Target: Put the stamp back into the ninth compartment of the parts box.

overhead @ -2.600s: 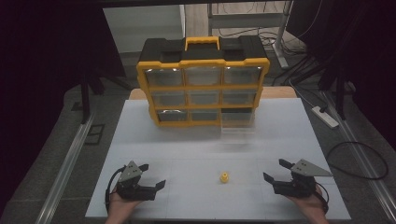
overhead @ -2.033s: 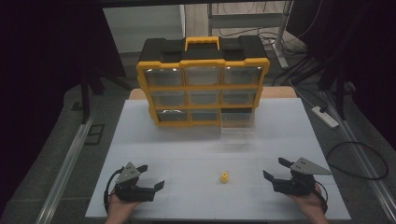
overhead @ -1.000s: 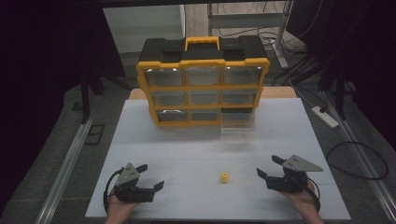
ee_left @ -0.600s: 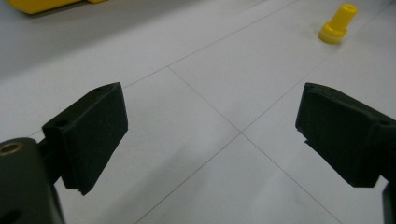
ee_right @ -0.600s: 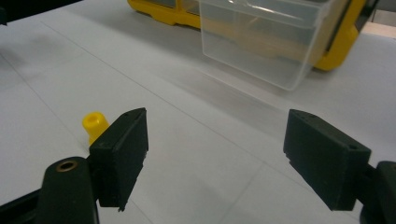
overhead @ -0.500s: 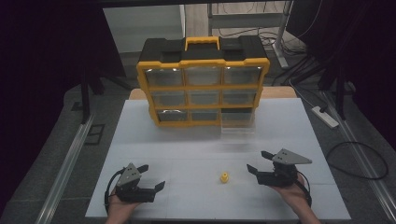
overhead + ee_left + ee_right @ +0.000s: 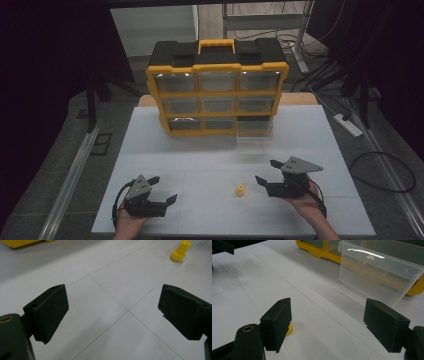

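Observation:
A small yellow peg stands on the white table, front centre. My right gripper is open just to its right, fingers pointing left. In the right gripper view the peg peeks out from behind the left jaw, with the right gripper holding nothing. My left gripper rests open at the front left, well apart from the peg. Its own view shows the left gripper open over bare table, the peg far off at the upper right.
A yellow-and-black organizer with clear drawers stands upright at the back of the table. One clear drawer sits out on the table in front of its lower right slot; the drawer is beyond the right gripper.
My right gripper has moved left across the table, closing in on the yellow peg. The left gripper and the peg have stayed put.

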`<control>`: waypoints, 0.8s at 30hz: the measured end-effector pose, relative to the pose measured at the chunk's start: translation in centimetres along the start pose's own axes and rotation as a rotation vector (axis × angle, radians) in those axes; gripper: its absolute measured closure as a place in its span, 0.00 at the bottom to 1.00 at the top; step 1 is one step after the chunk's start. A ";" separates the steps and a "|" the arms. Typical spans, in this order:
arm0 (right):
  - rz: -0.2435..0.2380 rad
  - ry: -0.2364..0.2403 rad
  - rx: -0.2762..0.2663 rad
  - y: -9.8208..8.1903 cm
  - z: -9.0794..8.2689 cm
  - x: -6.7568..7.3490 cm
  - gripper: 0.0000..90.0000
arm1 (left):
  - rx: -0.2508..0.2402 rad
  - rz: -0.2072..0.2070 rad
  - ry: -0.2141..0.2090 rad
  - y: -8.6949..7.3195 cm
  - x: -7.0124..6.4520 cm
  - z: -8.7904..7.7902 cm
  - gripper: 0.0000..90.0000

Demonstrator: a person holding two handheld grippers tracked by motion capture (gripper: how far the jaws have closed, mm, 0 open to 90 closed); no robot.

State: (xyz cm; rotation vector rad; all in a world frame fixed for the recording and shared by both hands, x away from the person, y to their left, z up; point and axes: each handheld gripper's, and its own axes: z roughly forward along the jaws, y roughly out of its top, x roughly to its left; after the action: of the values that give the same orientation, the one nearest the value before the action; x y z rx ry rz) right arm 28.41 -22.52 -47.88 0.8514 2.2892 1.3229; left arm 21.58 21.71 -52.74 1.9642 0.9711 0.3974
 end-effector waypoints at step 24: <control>-0.038 0.063 0.024 1.8 2.3 2.1 0.27 | 0.007 0.008 -0.002 0.0 -0.1 0.2 0.11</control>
State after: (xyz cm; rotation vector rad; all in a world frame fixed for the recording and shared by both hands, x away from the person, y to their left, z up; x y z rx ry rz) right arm 28.70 -18.93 -47.48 0.7811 2.3620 1.3258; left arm 21.67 21.54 -52.81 1.9753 0.9652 0.3972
